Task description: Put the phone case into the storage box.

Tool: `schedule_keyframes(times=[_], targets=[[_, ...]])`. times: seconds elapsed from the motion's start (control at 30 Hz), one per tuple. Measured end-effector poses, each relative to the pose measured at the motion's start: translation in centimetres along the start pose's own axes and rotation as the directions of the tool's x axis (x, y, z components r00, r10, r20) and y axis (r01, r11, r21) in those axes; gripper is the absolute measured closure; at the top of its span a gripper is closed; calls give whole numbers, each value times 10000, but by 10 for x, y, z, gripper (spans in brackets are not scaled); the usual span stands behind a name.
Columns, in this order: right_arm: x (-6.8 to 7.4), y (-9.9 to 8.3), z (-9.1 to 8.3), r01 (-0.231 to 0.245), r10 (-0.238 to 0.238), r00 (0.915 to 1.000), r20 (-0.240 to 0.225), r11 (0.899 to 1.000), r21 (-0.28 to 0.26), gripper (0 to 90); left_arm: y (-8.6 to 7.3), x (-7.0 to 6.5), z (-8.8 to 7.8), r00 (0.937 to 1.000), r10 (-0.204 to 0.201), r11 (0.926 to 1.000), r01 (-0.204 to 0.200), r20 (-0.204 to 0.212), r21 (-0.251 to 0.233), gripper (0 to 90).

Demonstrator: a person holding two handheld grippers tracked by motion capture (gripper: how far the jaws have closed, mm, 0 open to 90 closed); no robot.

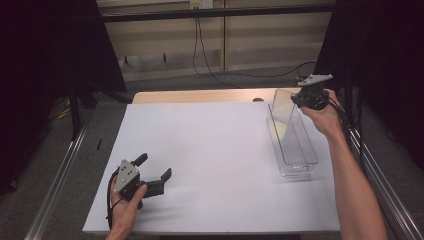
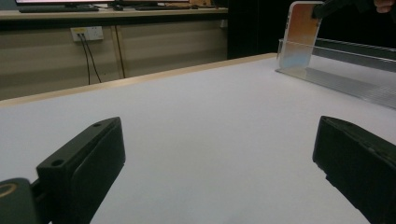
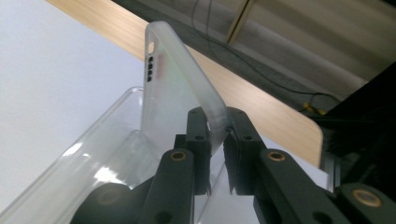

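A clear, frosted phone case (image 1: 281, 113) stands on end, its lower part inside a long clear plastic bin (image 1: 301, 162) at the table's right side. My right gripper (image 1: 303, 100) is shut on the case's upper edge. In the right gripper view the case (image 3: 173, 79) rises between the two black jaws of that gripper (image 3: 217, 127), with the bin's wall (image 3: 91, 156) beneath. My left gripper (image 1: 154, 167) rests near the table's front left, open, nothing between its jaws. The left gripper view (image 2: 219, 161) looks across the white surface to the case (image 2: 301, 37) and the bin (image 2: 355, 81).
A white sheet (image 1: 215, 145) covers most of the wooden table (image 1: 200, 96). Black cables (image 1: 205, 60) run along the floor and wall behind the table. Metal rails (image 1: 60, 175) flank both sides, and dark curtains hang at left and right.
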State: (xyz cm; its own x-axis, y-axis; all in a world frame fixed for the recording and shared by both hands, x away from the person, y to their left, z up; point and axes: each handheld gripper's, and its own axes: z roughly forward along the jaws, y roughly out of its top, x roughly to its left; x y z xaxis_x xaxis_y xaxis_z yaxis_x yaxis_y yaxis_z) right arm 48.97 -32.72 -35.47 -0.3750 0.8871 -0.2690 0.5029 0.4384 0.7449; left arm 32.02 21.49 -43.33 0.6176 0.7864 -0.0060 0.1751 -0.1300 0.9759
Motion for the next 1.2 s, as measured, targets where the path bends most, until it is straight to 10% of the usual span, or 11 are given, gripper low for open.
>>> schedule_keyframes(times=[0.23, 1.2], targets=[[-1, 2, 6, 332, -339, 9984, 443, 9993, 148, 826, 0, 1, 0, 10000, -8, 10000, 8, -20, -12, 24], [-13, -2, 21, -1415, 1418, 9897, 177, 9898, -192, 779, -1, 3, -2, 10000, -6, 10000, 6, -67, -44, 25]])
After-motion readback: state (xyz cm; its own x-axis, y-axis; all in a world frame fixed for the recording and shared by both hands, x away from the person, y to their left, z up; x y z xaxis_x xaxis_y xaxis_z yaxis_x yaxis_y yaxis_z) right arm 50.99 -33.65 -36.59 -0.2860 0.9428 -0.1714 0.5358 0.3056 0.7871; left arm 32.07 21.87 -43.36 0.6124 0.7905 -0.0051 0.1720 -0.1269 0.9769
